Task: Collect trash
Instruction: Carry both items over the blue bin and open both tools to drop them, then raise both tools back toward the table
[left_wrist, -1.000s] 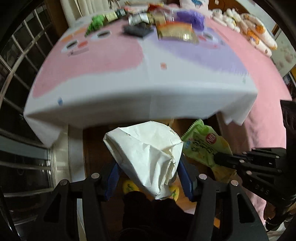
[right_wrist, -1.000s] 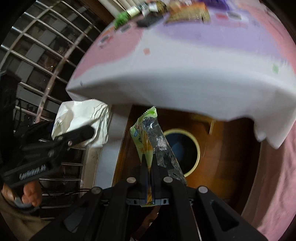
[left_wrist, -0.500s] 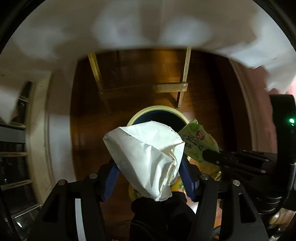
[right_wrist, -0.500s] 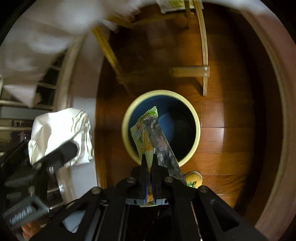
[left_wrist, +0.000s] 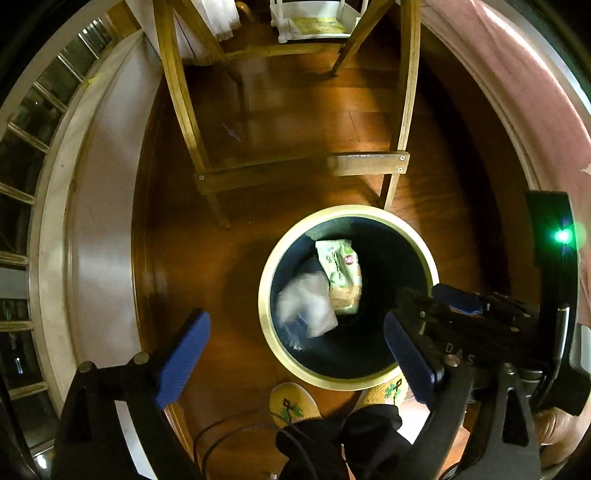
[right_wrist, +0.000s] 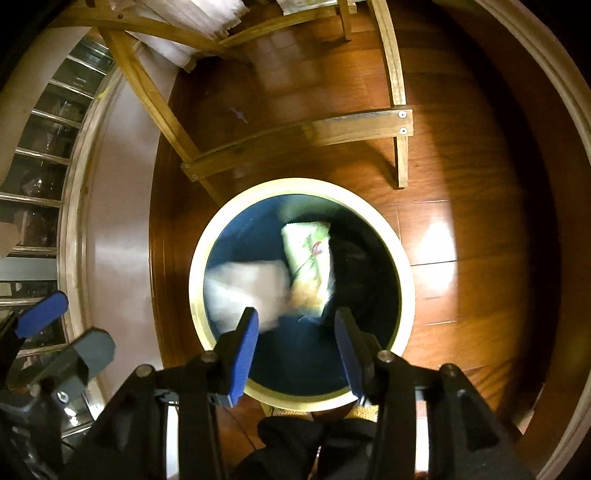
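A round bin with a pale rim (left_wrist: 266, 332) (right_wrist: 197, 266) and dark blue inside stands on the wooden floor below both grippers. Inside it, blurred, are a crumpled white paper (left_wrist: 304, 306) (right_wrist: 247, 291) and a green snack wrapper (left_wrist: 340, 275) (right_wrist: 308, 251). My left gripper (left_wrist: 295, 354) is open wide and empty, above the bin's near rim. My right gripper (right_wrist: 295, 343) is open and empty, over the bin's near half; it also shows at the right in the left wrist view (left_wrist: 458, 314).
Wooden table legs and a crossbar (left_wrist: 303, 170) (right_wrist: 295, 140) stand just behind the bin. A pale threshold (left_wrist: 99, 221) and a window grille lie at the left. Pink cloth (left_wrist: 517, 74) hangs at the right. Yellow slippers (left_wrist: 291, 402) are at the bin's near side.
Both grippers have opened. The white paper and the green wrapper have left them and dropped into the bin. Both views have swung further down over the bin.
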